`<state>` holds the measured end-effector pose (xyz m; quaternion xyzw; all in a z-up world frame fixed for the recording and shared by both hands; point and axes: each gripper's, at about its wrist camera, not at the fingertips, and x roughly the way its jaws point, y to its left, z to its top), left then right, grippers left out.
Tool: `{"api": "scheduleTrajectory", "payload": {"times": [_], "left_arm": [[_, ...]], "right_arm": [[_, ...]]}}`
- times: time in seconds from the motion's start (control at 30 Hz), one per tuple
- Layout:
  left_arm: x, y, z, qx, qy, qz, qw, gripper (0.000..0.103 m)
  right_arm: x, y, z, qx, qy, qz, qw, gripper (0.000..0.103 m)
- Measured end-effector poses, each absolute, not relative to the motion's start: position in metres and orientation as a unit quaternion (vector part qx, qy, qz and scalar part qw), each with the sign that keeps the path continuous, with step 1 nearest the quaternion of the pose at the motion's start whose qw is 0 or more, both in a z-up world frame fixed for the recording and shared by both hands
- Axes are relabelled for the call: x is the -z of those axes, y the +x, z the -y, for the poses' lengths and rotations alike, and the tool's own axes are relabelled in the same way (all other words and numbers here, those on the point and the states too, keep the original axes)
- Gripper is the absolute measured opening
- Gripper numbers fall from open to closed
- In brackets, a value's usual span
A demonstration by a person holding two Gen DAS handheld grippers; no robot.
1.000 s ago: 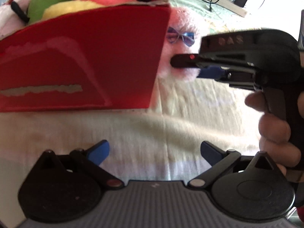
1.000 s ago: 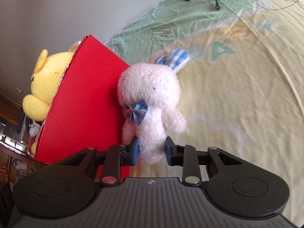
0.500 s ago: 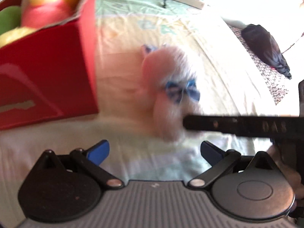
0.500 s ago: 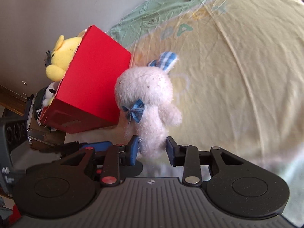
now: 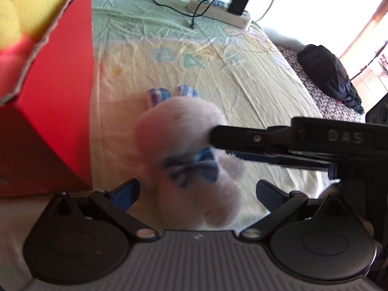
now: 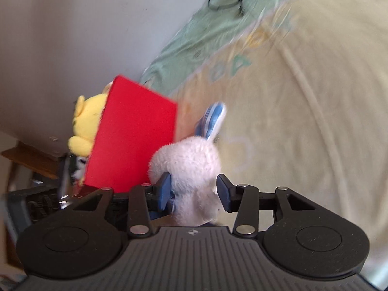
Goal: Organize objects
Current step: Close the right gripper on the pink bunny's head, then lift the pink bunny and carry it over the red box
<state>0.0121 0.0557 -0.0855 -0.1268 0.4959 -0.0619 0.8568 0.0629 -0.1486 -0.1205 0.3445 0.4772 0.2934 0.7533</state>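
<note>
A white plush bunny [image 5: 184, 131] with a blue bow and blue checked ears lies on the yellow bedsheet [image 5: 242, 77], just right of the red cardboard box [image 5: 48, 121]. My left gripper [image 5: 197, 192] is open, and the bunny's lower body sits between its blue pads without contact. My right gripper [image 5: 225, 145] reaches in from the right at the bunny's neck. In the right wrist view the bunny [image 6: 189, 162] stands between the right gripper's [image 6: 194, 190] pads. Its jaws are opening and the right pad stands just off the fur. The red box [image 6: 135, 140] holds a yellow plush [image 6: 87, 121].
A white power strip [image 5: 218, 9] with a black charger and cables lies at the far end of the bed. A black bundle of cloth [image 5: 327, 77] rests on a patterned surface to the right. A wall and dark wooden furniture [image 6: 31, 160] lie behind the box.
The right gripper carried the bunny away from the box's side toward the left gripper, and its jaws widened from a tight grip. The left view swung from the box onto the bunny.
</note>
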Motion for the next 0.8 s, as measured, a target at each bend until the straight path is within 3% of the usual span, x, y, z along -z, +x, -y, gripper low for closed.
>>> {"api": "scheduleTrajectory", "payload": {"times": [0.23,0.47,0.63,0.8], "left_arm": [[0.089,0.023,-0.067,0.064,-0.129,-0.488,0.861,0.09],[0.091,0.026,-0.064,0.066,-0.105,-0.487,0.864,0.088],[0.088,0.025,-0.067,0.071,-0.108,-0.479,0.869,0.084],[0.079,0.013,-0.068,0.107,-0.115,-0.476,0.865,0.066]], "right_arm": [[0.119,0.056,0.134,-0.312,0.326,-0.476,0.755,0.043],[0.127,0.056,0.136,-0.292,0.316,-0.483,0.762,0.047],[0.121,0.051,0.135,-0.294,0.308,-0.473,0.771,0.035],[0.112,0.035,0.132,-0.293,0.29,-0.471,0.78,0.032]]}}
